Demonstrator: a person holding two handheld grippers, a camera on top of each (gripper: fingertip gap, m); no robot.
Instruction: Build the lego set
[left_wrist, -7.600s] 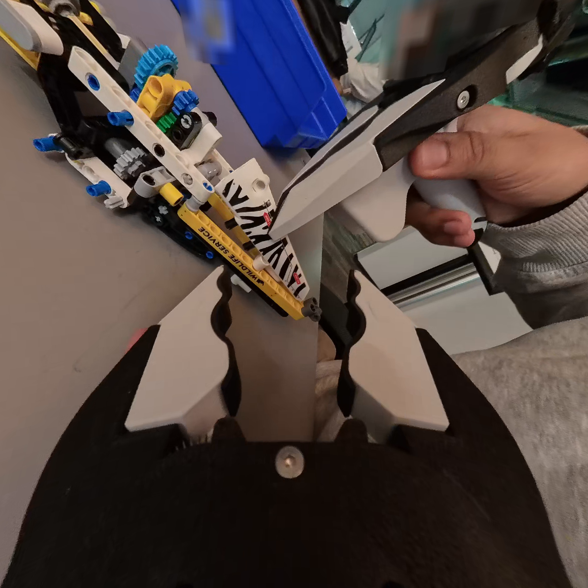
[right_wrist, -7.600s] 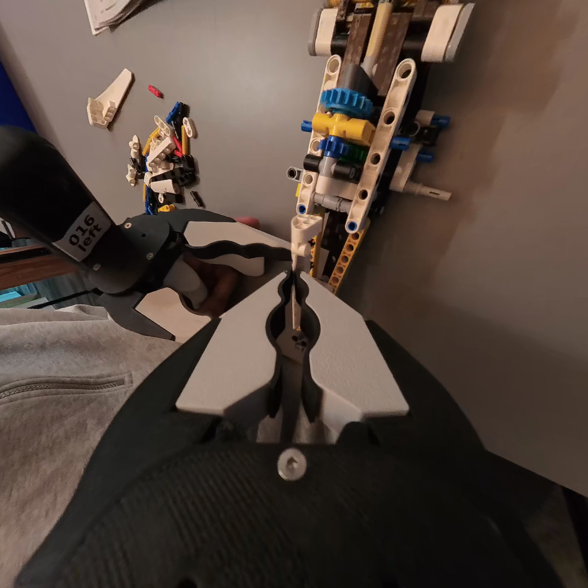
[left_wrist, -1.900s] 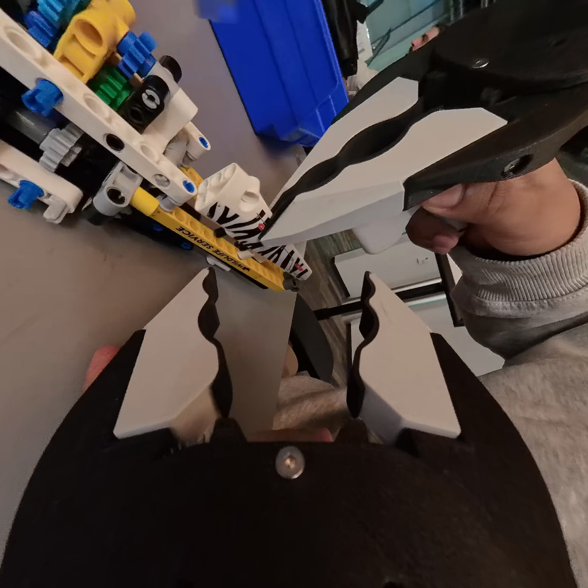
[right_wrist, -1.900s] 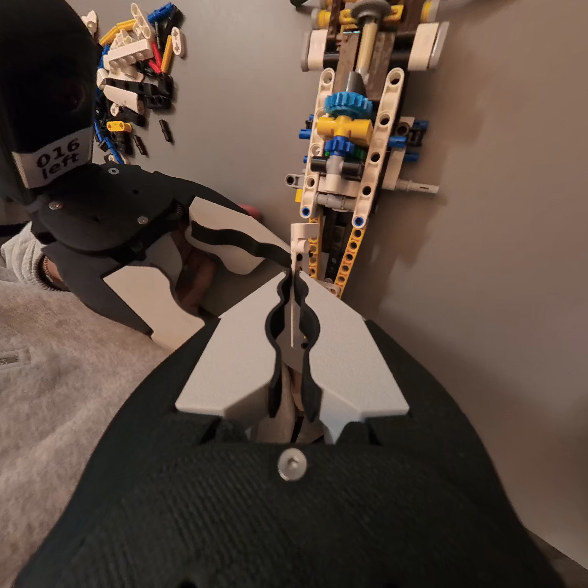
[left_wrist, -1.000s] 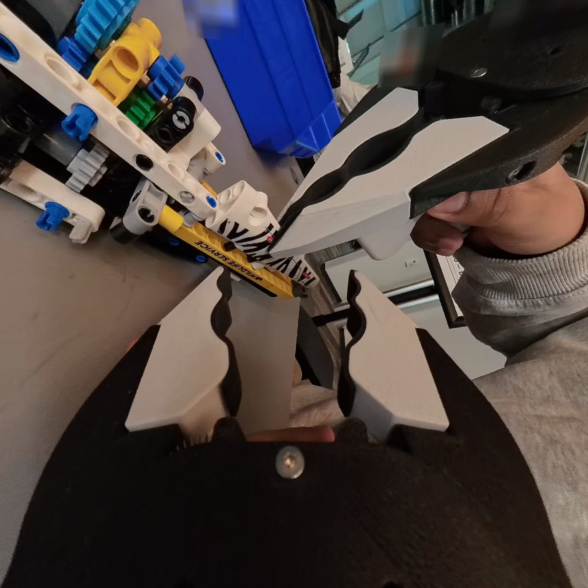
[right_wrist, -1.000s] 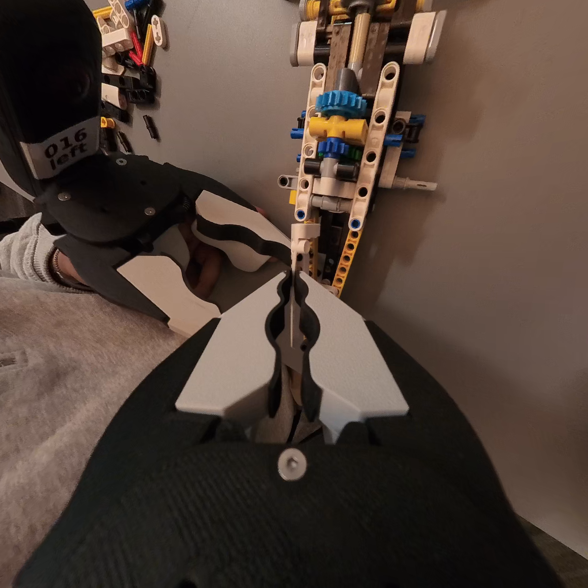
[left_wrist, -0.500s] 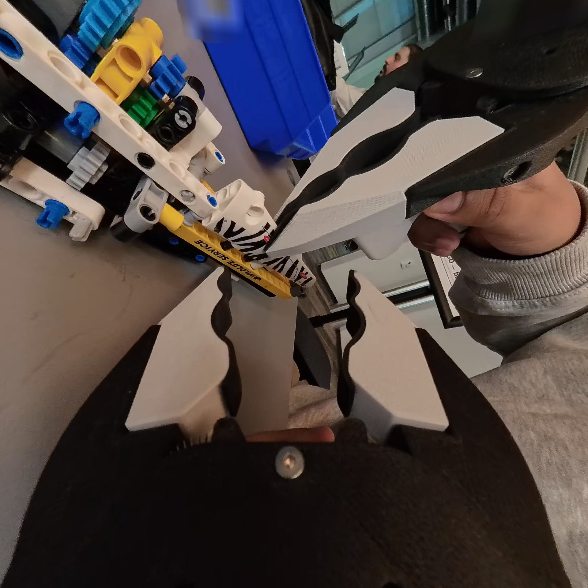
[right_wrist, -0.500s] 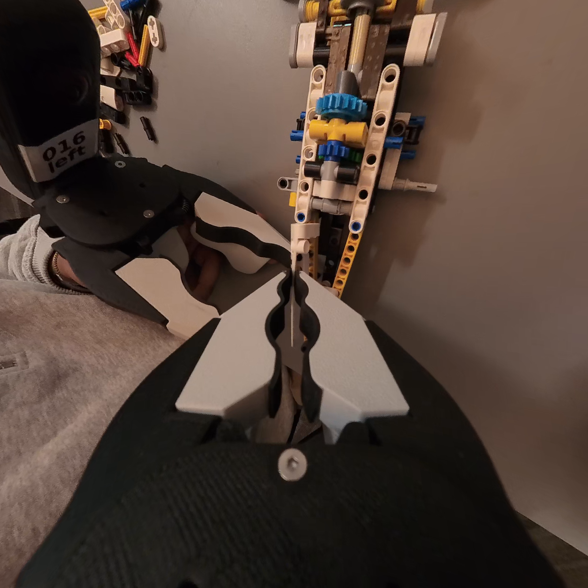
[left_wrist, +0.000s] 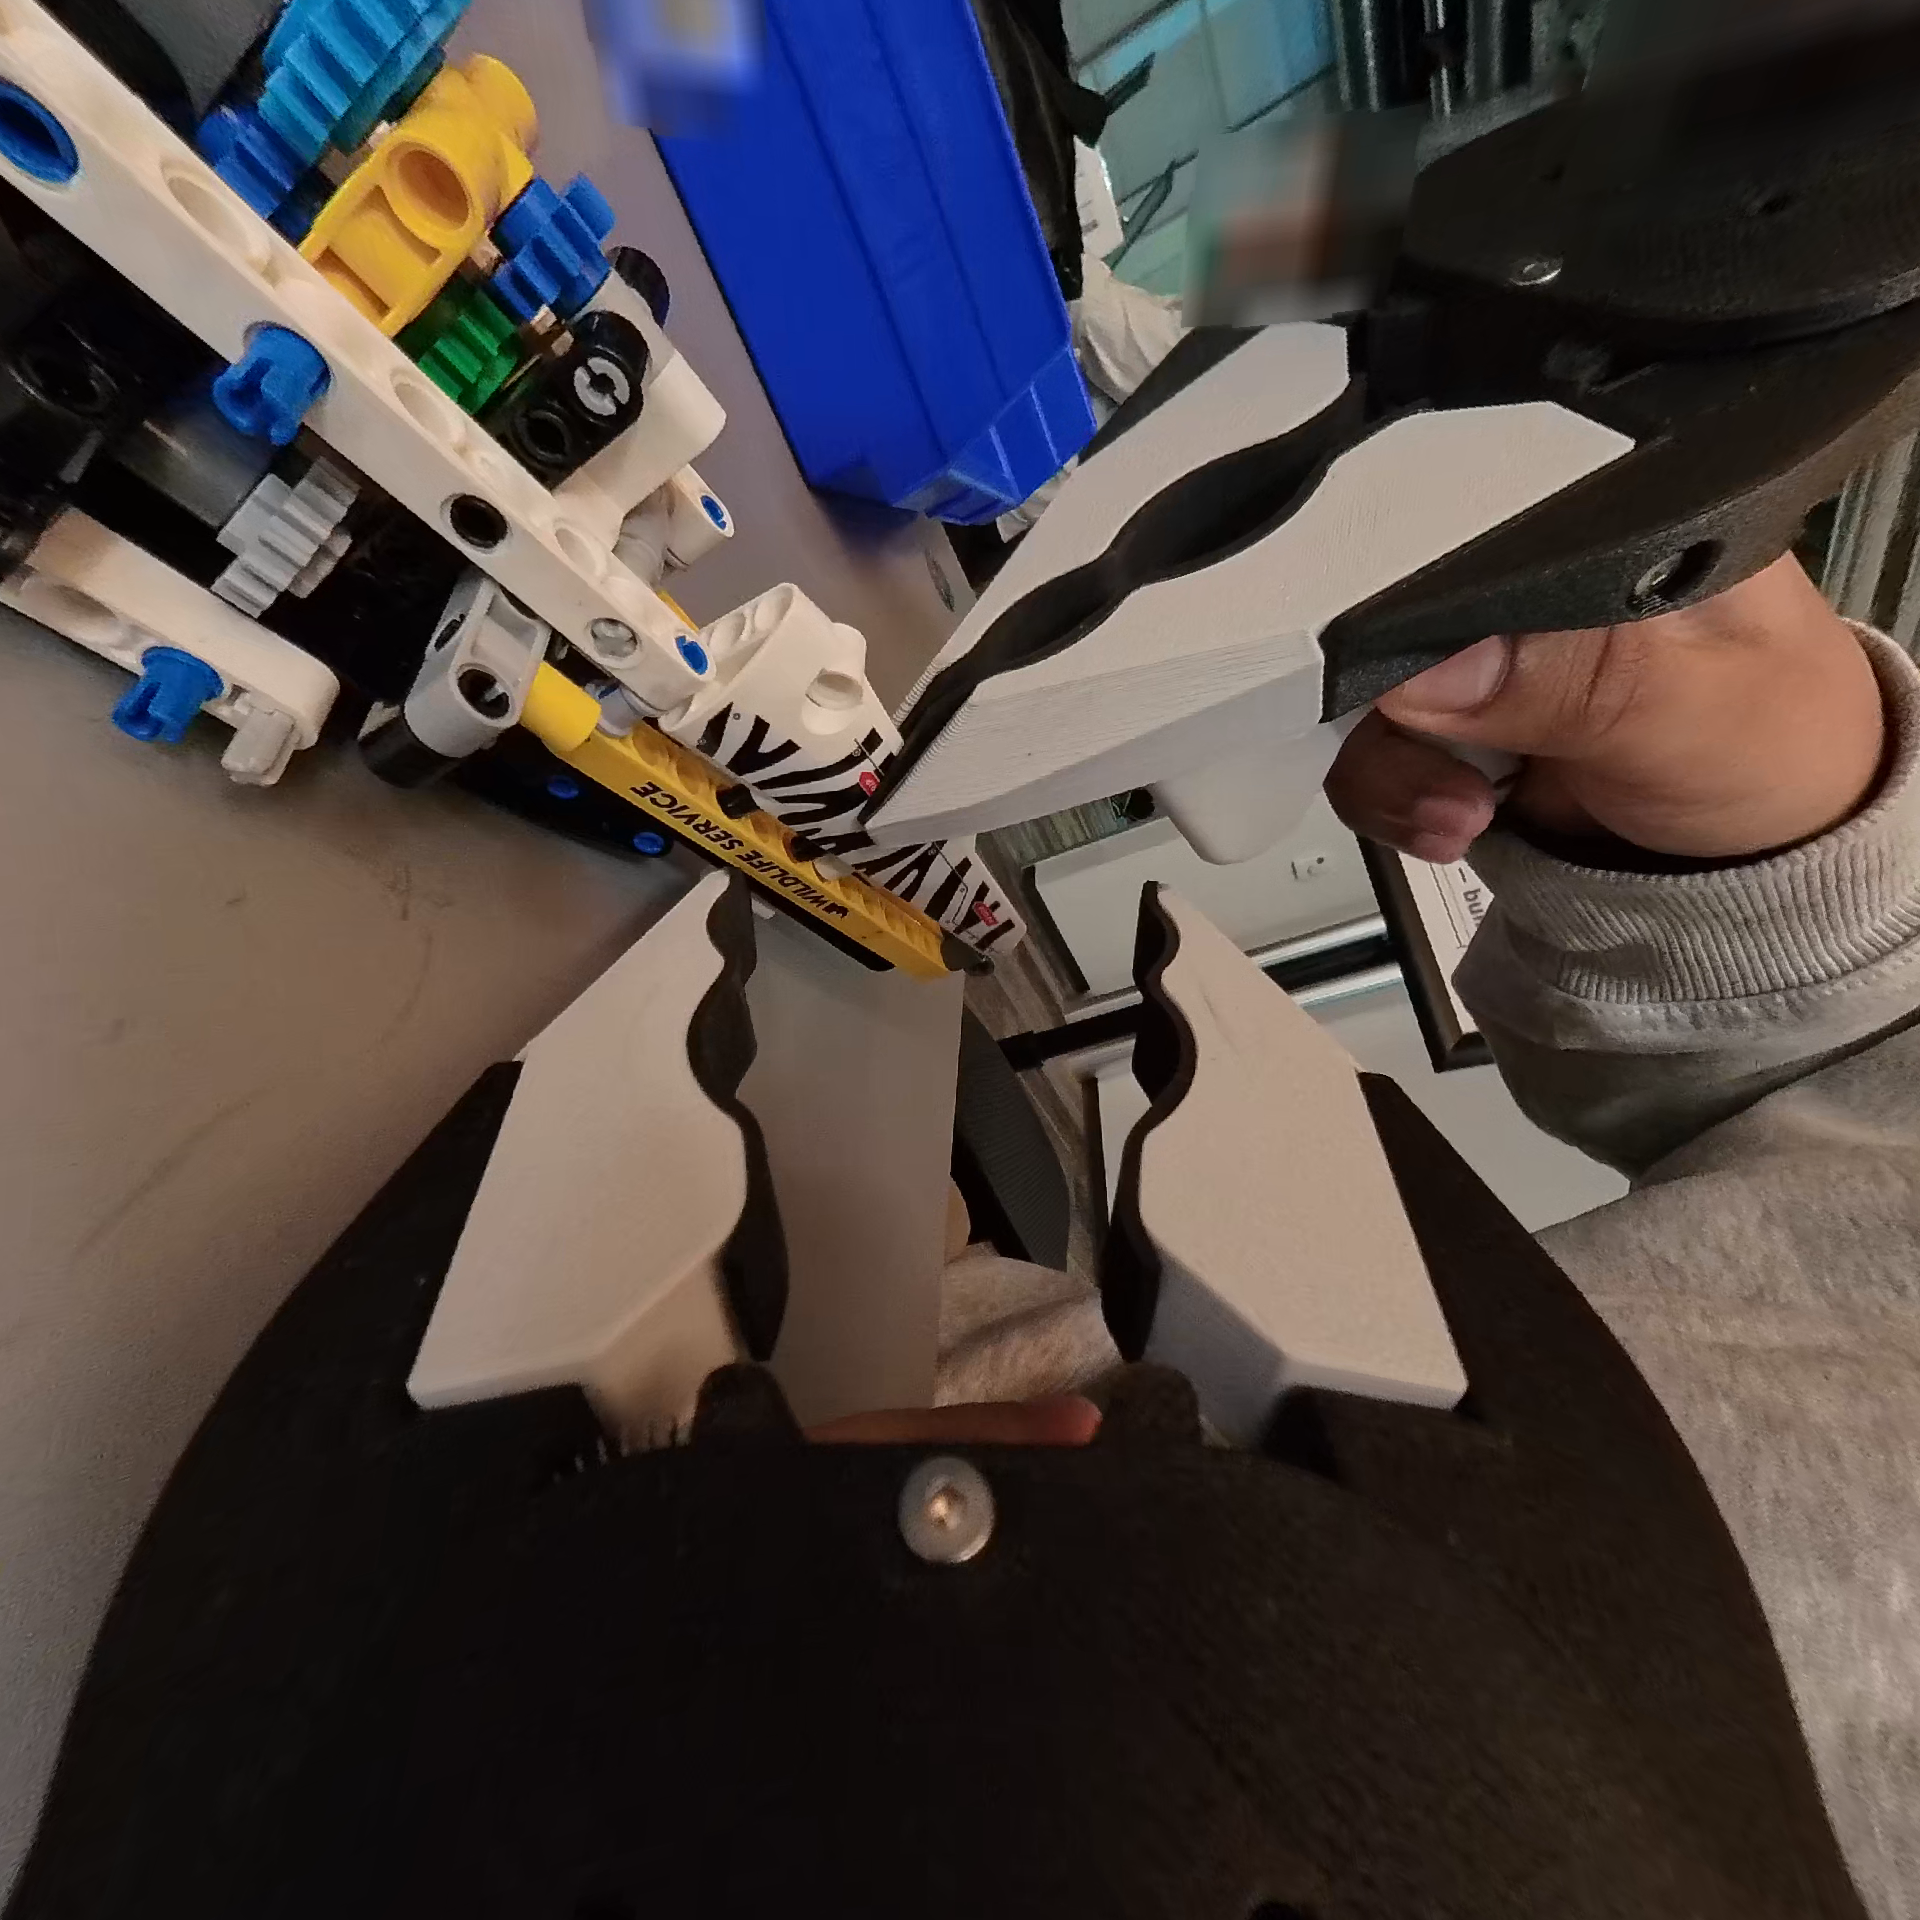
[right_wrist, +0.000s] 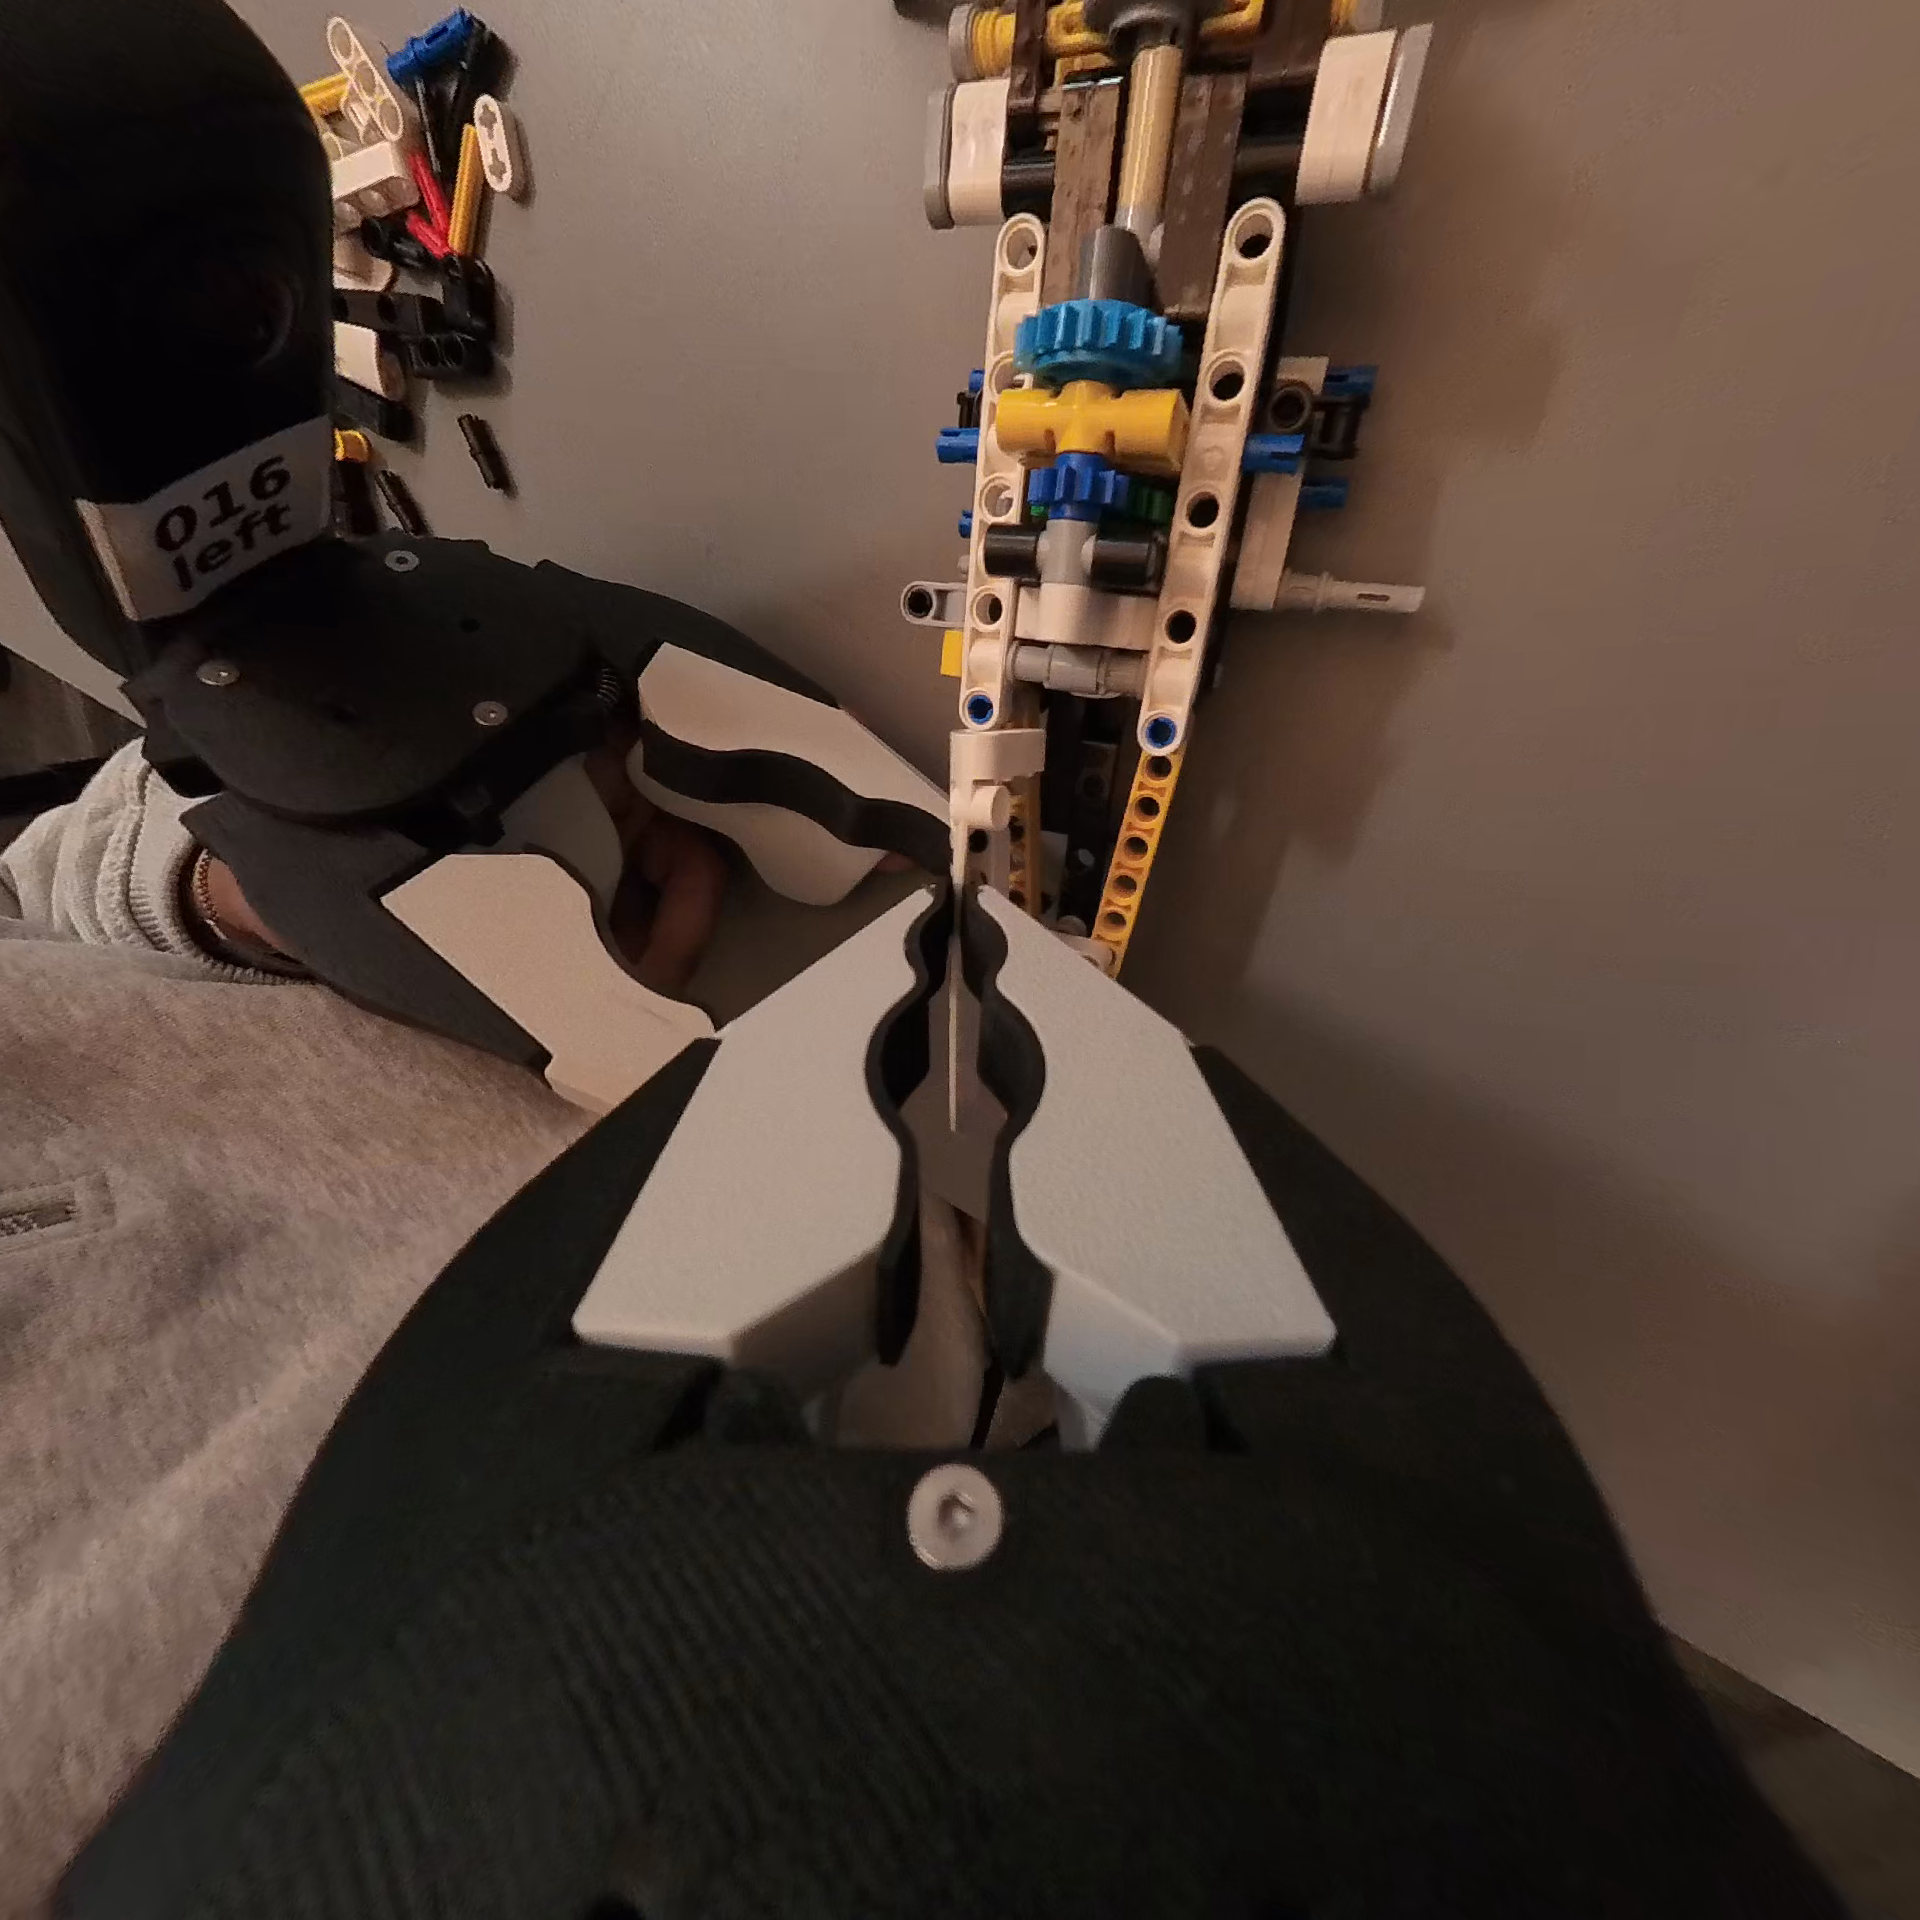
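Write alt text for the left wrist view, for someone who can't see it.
The right hand-held gripper, shut on a zebra-striped white panel, holds it against the yellow beam at the near end of the lego model. The left hand-held gripper hangs open below, empty, over the grey table.

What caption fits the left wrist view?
Open left gripper faces right gripper pinching a zebra-striped panel at the lego model.

Black grippers, pale wavy-edged fingers (left_wrist: 592, 1164), grey ribbed sleeves (left_wrist: 1662, 997).
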